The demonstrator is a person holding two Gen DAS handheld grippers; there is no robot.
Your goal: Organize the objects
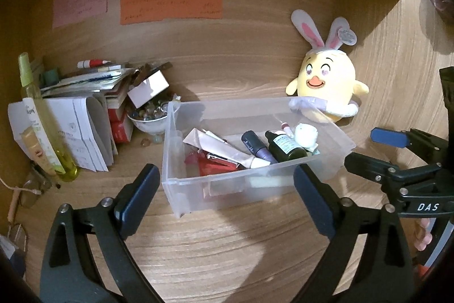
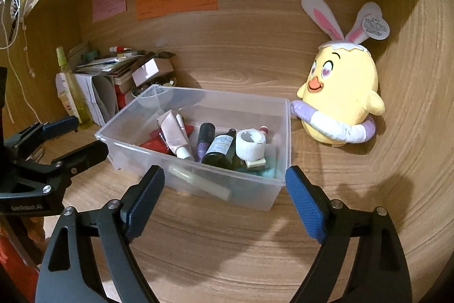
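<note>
A clear plastic bin [image 1: 181,183] [image 2: 119,144] stands on the wooden shelf. It holds a pink tube [image 1: 224,151] [image 2: 173,135], a purple bottle [image 1: 256,149] [image 2: 205,139], a dark green bottle [image 1: 285,146] [image 2: 222,151], a white cap [image 2: 251,144] and red packets. My left gripper [image 1: 227,203] is open and empty, just in front of the bin. My right gripper [image 2: 224,200] is open and empty, also in front of the bin. Each gripper shows at the edge of the other's view, the right [image 1: 369,149] and the left [image 2: 71,138].
A yellow chick plush with bunny ears [image 1: 329,81] [image 2: 340,93] leans at the back right, next to the bin. At the left are a stack of papers and books [image 1: 85,110], a yellow-green spray bottle [image 1: 42,115] [image 2: 71,87] and a bowl of marbles [image 1: 149,115]. Coloured notes [image 1: 170,4] stick to the back wall.
</note>
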